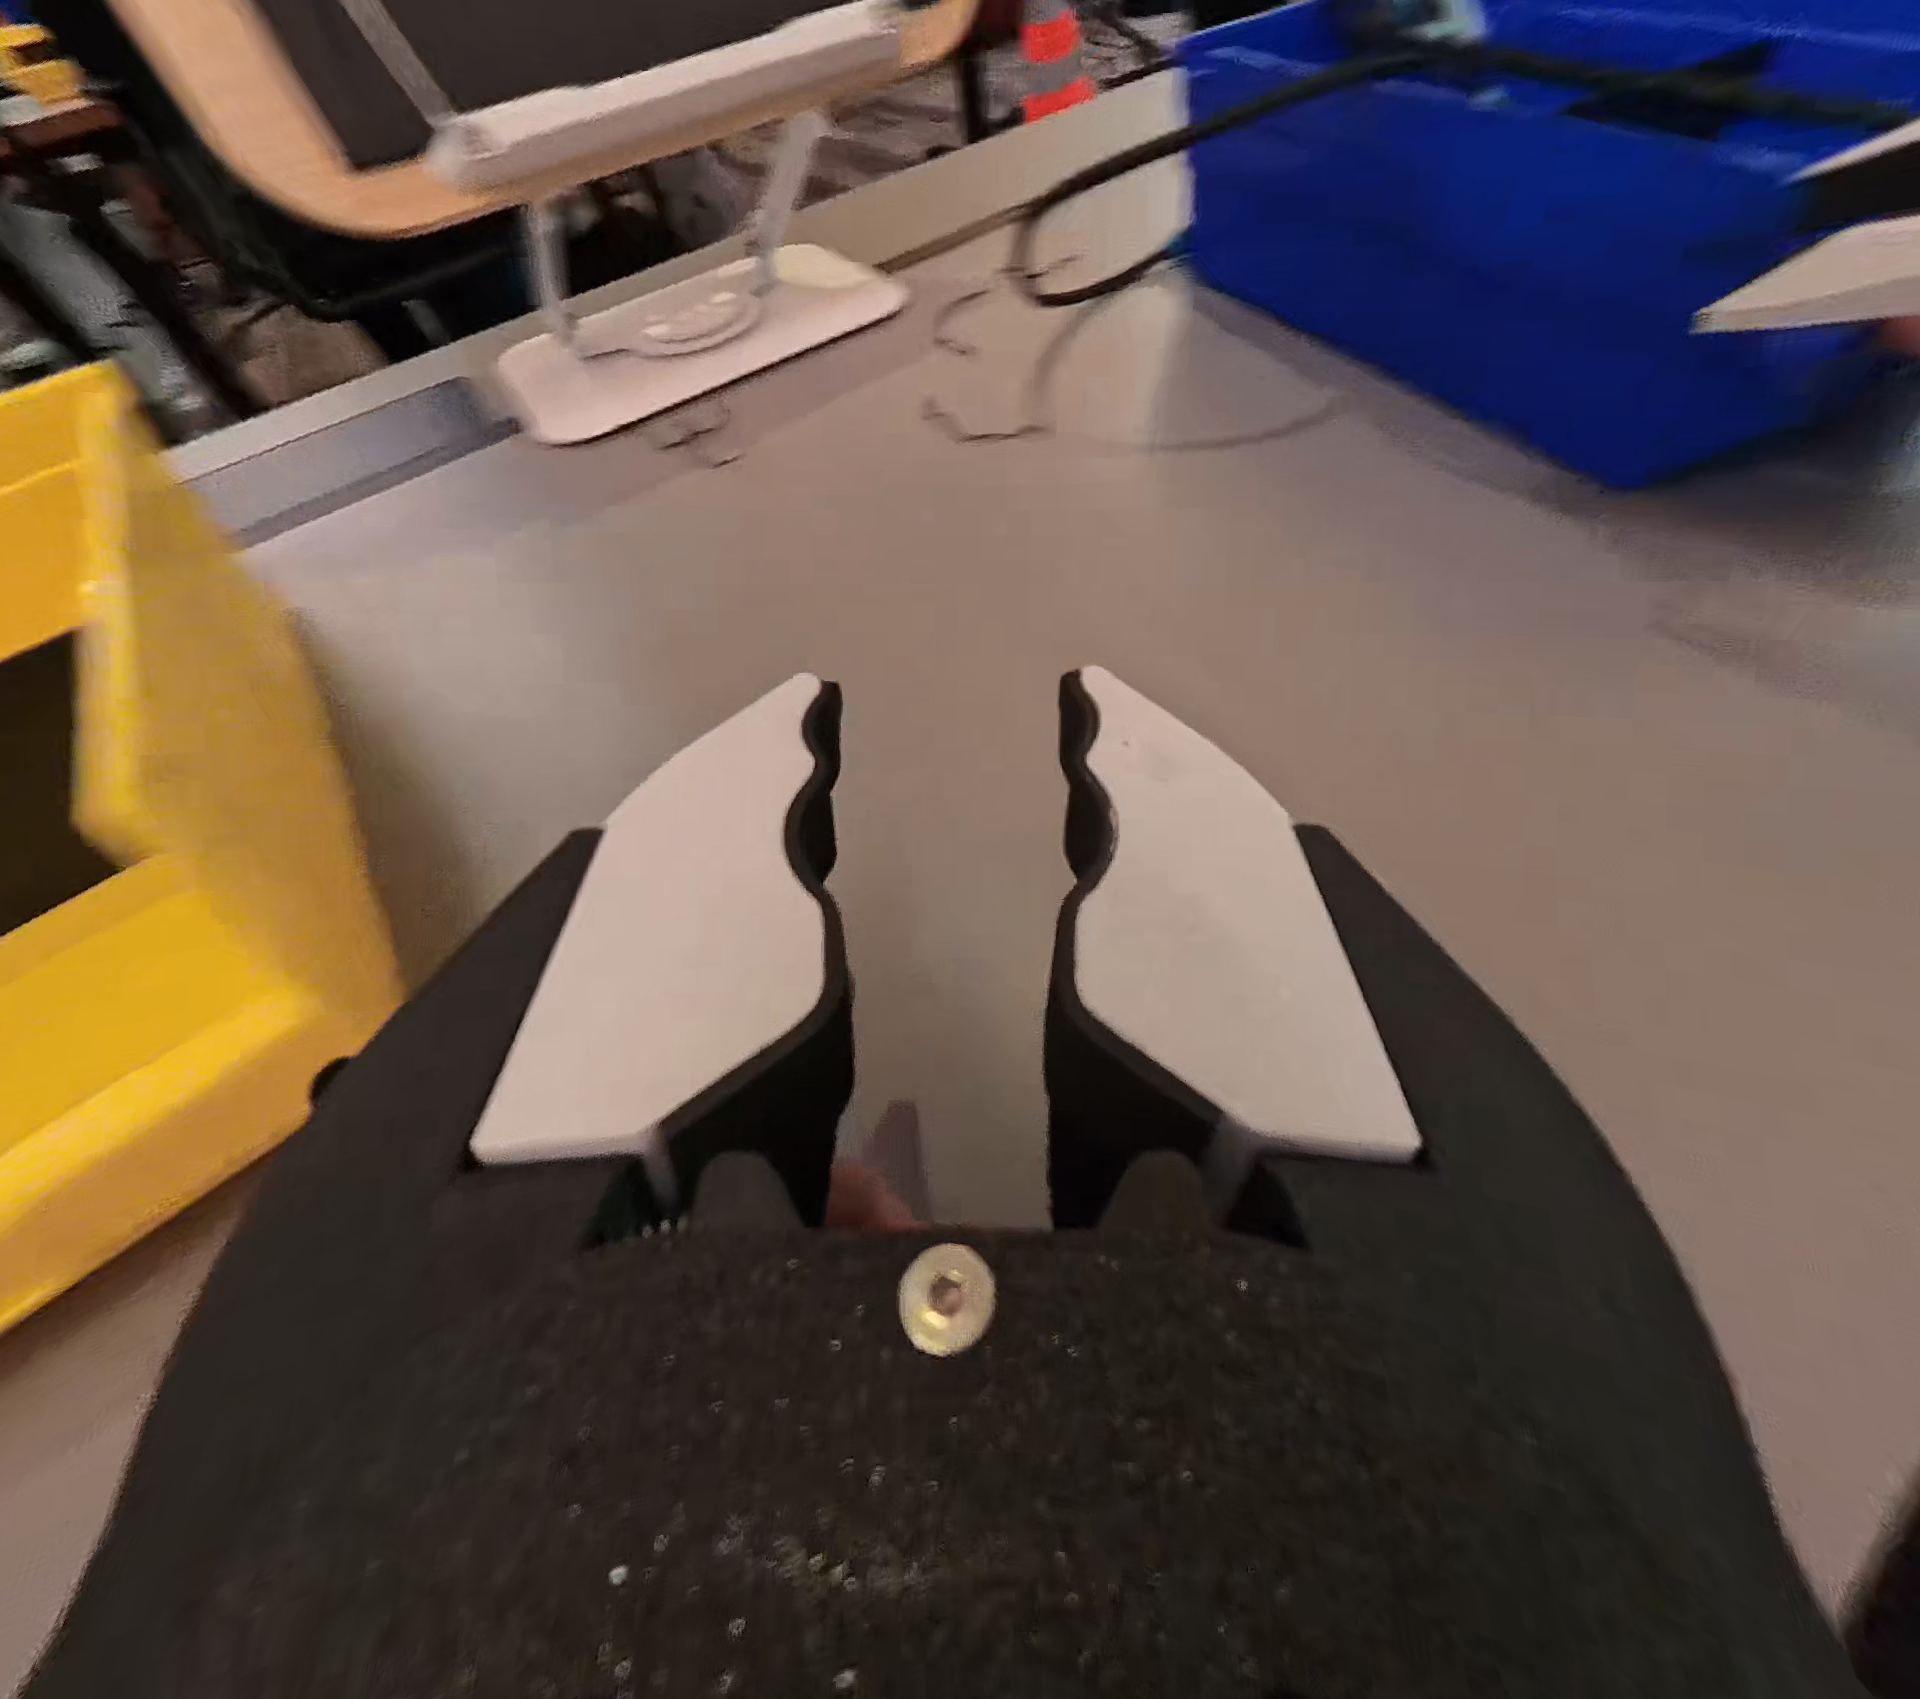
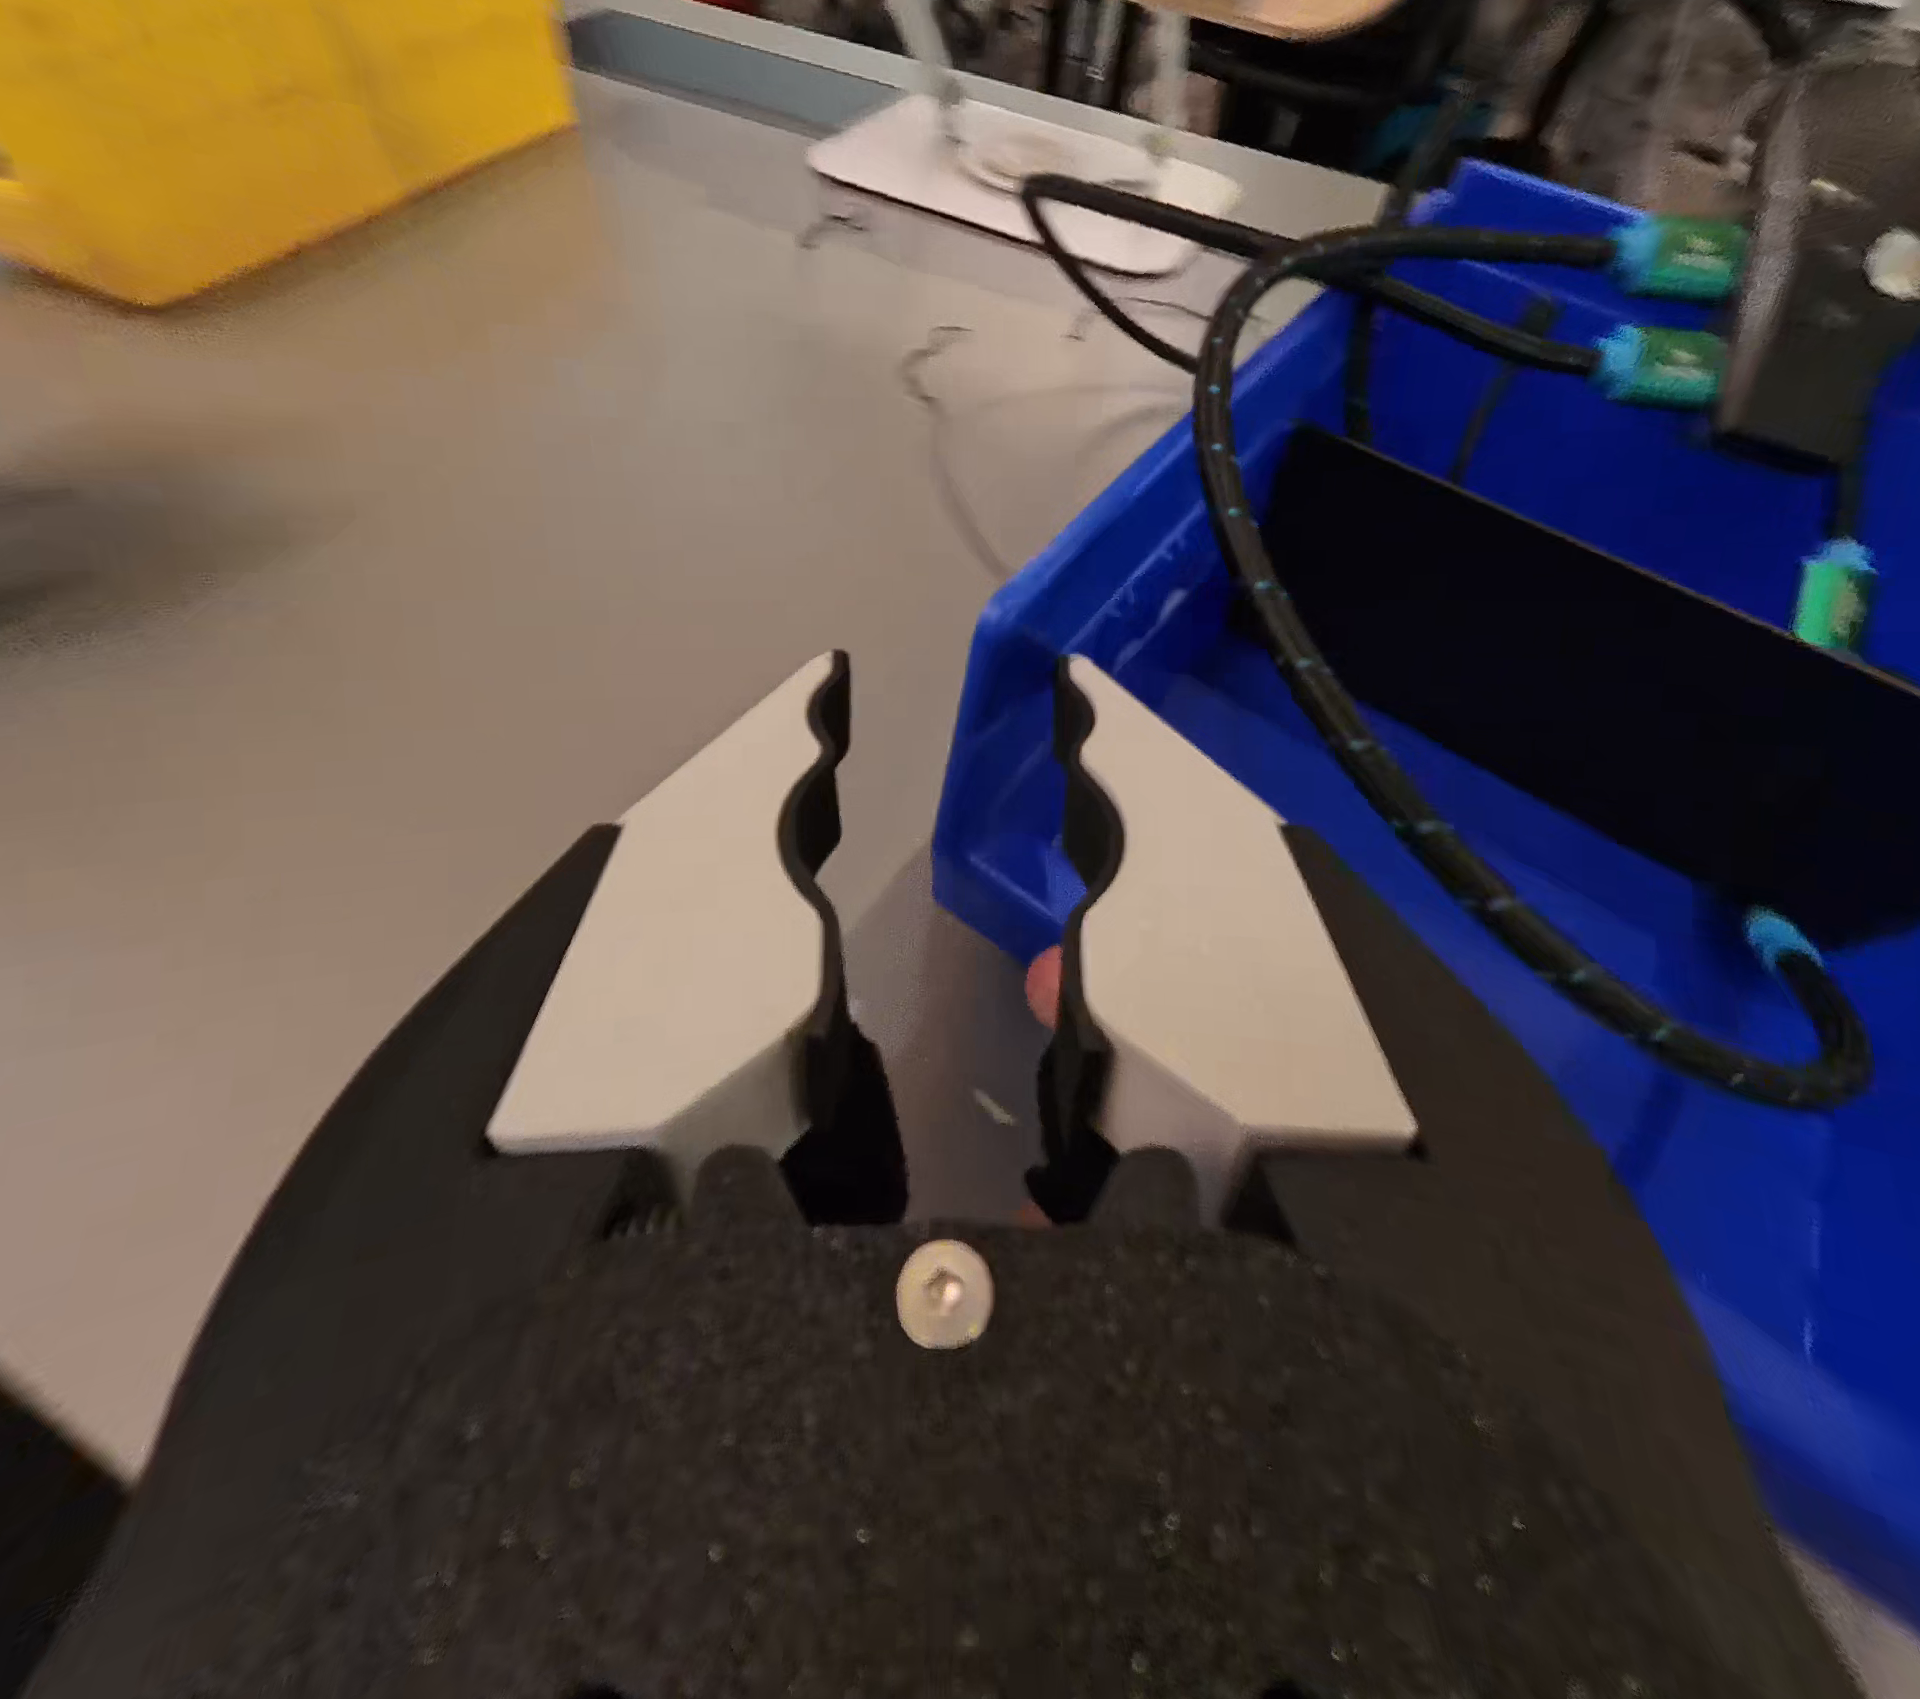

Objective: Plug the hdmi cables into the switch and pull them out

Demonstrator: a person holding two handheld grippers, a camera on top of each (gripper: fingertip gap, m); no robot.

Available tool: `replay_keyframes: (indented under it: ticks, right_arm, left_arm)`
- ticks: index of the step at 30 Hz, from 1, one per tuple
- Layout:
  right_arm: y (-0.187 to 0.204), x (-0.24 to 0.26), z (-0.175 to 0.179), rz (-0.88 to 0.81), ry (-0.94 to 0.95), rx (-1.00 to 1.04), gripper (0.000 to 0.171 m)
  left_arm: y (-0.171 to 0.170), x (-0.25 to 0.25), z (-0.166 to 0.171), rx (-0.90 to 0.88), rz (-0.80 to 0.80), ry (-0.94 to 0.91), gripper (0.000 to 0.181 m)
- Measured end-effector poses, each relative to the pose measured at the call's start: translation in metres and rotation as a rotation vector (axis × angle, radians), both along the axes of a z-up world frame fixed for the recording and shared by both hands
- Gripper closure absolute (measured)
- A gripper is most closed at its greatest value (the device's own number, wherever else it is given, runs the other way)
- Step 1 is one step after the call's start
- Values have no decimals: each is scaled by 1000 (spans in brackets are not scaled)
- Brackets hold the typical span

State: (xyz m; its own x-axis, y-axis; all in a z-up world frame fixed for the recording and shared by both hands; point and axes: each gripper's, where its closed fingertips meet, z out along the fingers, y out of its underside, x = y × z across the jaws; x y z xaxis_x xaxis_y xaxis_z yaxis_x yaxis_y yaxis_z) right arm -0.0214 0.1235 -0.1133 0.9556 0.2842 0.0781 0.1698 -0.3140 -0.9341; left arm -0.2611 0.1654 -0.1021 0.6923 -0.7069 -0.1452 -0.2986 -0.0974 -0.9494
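My right tongs (image 2: pixel 951 673) gape, holding nothing, at the near corner of the blue bin (image 2: pixel 1143 610). My left tongs (image 1: pixel 948 688) gape empty too, over bare grey desk (image 1: pixel 1351 714). In the bin, black braided cables (image 2: pixel 1299 662) with blue flecks loop up; two green plugs (image 2: pixel 1683 255) sit in the dark, blurred switch (image 2: pixel 1829 278), a third (image 2: pixel 1834 605) lying loose.

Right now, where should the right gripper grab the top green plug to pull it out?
Grab the top green plug by its flat green shell, not the braided cable. It sticks out sideways from the grey switch, so the open right gripper should probably come from the cable side, one finger on each flat face, and pull straight away from the switch.
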Motion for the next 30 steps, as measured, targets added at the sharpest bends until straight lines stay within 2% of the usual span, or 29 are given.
replay_keyframes:
  ticks: [2,4,6,8,11,13,15,17,18,20,23,25,30]
  right_arm:
    - [-13,-18,11,71,-2,55,135]
    - [-27,-14,37,40,-1,152,134]
    - [-37,18,66,-87,13,250,135]
    - [-49,74,76,-297,47,265,135]
    - [-72,156,55,-579,47,217,134]
    - [-78,180,28,-635,2,103,133]
    - [-77,185,6,-645,36,15,133]
    - [-71,182,-15,-648,87,-70,136]
    - [-69,182,-25,-661,95,-102,144]
    - [-61,174,-31,-619,115,-109,166]
    - [-61,173,-25,-650,53,-128,168]
    - [-61,163,-14,-646,103,-94,169]
    - [-51,109,29,-584,142,59,168]
  left_arm:
    - [-26,44,3,-31,-106,-27,135]
    - [-55,90,12,-56,-210,-58,129]
    - [-76,133,16,-49,-269,-42,125]
    - [-79,168,10,-68,-238,3,120]
    - [-65,211,-8,-194,-143,6,117]
    - [-48,225,-15,-193,-55,12,123]
    - [-33,231,-19,-151,15,32,134]
    - [-22,234,-24,-152,48,42,157]
    - [-22,238,-27,-176,25,39,169]
    - [-21,241,-28,-186,19,36,172]
    - [-23,235,-20,-102,30,65,175]
    - [-26,222,-9,-82,51,42,176]
    - [-25,158,36,50,116,3,176]
